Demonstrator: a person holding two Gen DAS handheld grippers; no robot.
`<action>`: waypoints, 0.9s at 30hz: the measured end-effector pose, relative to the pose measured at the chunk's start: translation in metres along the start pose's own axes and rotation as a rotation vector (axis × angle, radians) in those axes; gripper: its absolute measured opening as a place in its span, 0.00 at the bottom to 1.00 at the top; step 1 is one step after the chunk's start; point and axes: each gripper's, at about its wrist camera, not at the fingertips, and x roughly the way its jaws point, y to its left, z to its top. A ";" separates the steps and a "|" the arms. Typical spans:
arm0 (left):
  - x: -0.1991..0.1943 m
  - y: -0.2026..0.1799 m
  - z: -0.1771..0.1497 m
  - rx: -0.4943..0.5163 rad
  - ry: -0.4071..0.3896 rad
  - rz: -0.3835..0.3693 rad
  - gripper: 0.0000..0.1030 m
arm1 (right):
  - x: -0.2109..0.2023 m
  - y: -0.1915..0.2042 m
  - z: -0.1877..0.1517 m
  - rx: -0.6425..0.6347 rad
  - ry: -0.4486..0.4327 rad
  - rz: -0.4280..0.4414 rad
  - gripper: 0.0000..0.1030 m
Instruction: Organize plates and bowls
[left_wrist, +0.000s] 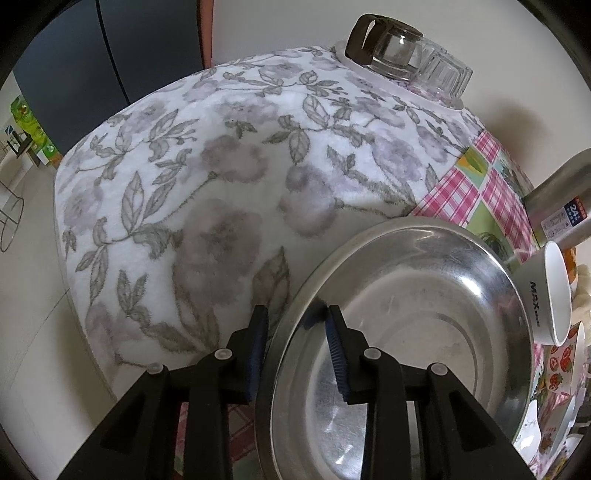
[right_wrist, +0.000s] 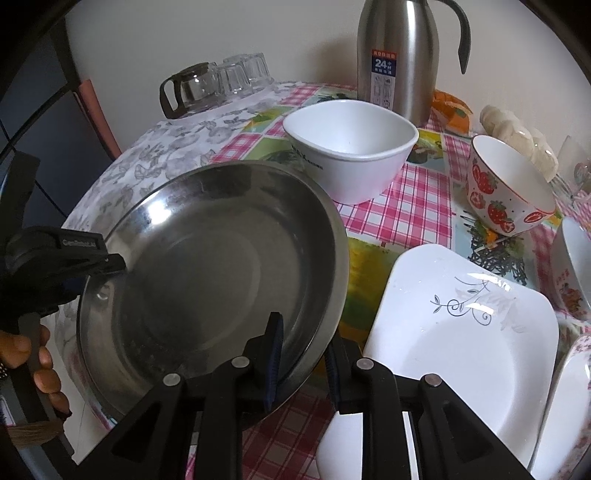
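Gripping the steel basin (right_wrist: 207, 266) by opposite parts of its rim, both grippers pinch the thin metal edge: the left gripper (left_wrist: 297, 347) straddles the rim at lower centre of the left wrist view, one pad outside and one inside the basin, while the right gripper (right_wrist: 304, 358) clamps the near rim at lower centre of the right wrist view. Whether the basin rests on the table or is lifted just off it cannot be told. It occupies the left half of the right wrist view, beside a square white plate (right_wrist: 461, 332) at lower right. Sorting appears to be at an early stage: the crockery lies scattered over the checked tablecloth (right_wrist: 417, 206) and nothing visible has been nested, though a stack may be hidden at the right edge, where further rims are cut off. Counted in the right wrist view: one steel basin; one white plate; one plain white bowl (right_wrist: 351, 147) at upper centre; one strawberry bowl (right_wrist: 506, 188), tilted, at right; and parts of at least two more patterned dishes at the far right edge, too cropped to identify. Non-task items: one steel thermos jug (right_wrist: 399, 55), one glass pot (right_wrist: 192, 90), and several upturned glasses (right_wrist: 243, 74) at top, of uncertain number. A floral towel (left_wrist: 192, 192) covers the left side of the table.
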 end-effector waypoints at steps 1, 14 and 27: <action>-0.001 0.000 0.000 0.000 0.001 -0.001 0.32 | -0.002 0.000 0.000 0.001 -0.005 0.004 0.22; -0.022 0.001 -0.005 -0.005 -0.030 -0.019 0.31 | -0.030 -0.004 0.004 -0.012 -0.069 0.025 0.22; -0.060 -0.014 -0.010 0.028 -0.136 -0.058 0.31 | -0.061 -0.009 0.002 -0.013 -0.138 0.018 0.22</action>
